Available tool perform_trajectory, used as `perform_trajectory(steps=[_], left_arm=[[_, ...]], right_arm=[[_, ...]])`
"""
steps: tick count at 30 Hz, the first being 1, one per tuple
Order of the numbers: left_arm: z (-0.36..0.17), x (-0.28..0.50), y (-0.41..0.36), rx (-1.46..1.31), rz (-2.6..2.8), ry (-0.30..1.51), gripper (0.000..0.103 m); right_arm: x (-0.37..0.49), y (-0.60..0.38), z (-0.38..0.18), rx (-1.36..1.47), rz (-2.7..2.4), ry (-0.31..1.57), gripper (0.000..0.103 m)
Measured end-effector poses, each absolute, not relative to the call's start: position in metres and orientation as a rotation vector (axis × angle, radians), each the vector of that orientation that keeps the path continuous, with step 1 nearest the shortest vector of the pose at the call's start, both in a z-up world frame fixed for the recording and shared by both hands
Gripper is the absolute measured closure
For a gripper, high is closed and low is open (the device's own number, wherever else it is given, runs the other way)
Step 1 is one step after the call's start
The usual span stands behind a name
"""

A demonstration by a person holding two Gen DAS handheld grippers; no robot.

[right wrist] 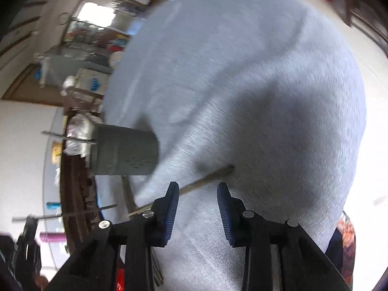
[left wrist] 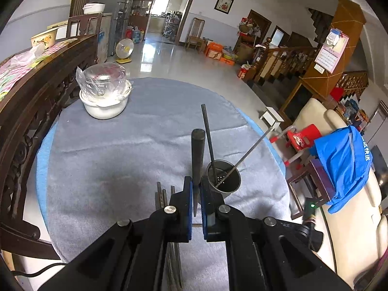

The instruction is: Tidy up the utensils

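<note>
Toward the near right edge of the round table [left wrist: 97,145], under its grey cloth, stands a perforated steel cup [left wrist: 224,180], upright and open-mouthed, evidently serving as the collecting holder. Already holds two thin pieces: a dark chopstick [left wrist: 208,135] nearly upright and a thin metal rod [left wrist: 249,151] leaning out over the right rim, both resting where the rim stops them. Just beside the cup on its left, held clear of the cloth, the left gripper [left wrist: 197,208], clamped tight on the flat lower end of a dark-handled utensil [left wrist: 197,152], handle pointing up and away. Probably gripped low so that the long handle stays visible and can be steered to the cup's mouth. Under that gripper, by the near edge, lie more loose chopsticks [left wrist: 162,197] flat on the cloth, not yet gathered. At the far left edge, well apart from all this, sits a white bowl [left wrist: 105,108] with a plastic-wrapped glass bowl [left wrist: 101,77] on top, out of the way. Seen from the right wrist, heavily blurred and rolled sideways, the right gripper [right wrist: 197,208] with jaws partly apart and gripping nothing, aimed down at a single chopstick [right wrist: 211,175] lying on the cloth just ahead of the fingertips, one end passing behind the left finger. Looks lined up to straddle it; no contact visible.
</note>
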State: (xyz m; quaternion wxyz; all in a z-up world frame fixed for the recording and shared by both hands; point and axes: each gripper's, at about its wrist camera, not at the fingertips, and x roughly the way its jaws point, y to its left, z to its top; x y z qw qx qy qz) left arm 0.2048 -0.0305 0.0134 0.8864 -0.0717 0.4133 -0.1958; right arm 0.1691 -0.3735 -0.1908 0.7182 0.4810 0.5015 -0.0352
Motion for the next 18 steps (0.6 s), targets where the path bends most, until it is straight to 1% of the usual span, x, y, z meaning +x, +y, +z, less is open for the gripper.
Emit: perform_trajectory(steps=[2, 3, 8, 10, 18], left_arm=[[0.014, 0.202, -0.024, -0.157, -0.41, 0.847, 0.097], [0.014, 0.2, -0.021, -0.159, -0.413, 0.842, 0.097], [0.014, 0.194, -0.012, -0.159, -0.421, 0.821, 0.097], [0.015, 0.191, -0.009, -0.161, -0.427, 0.813, 0.097], [0.01, 0.189, 0.003, -0.188, -0.439, 0.815, 0.097]], right_arm=[[0.173, -0.371, -0.201, 1.09, -0.119, 1.126, 0.067], [0.174, -0.371, -0.204, 1.103, -0.142, 1.12, 0.069], [0.191, -0.367, -0.193, 1.065, -0.249, 1.12, 0.069], [0.197, -0.363, -0.19, 1.051, -0.276, 1.133, 0.067], [0.222, -0.336, -0.174, 0.842, -0.389, 1.126, 0.067]])
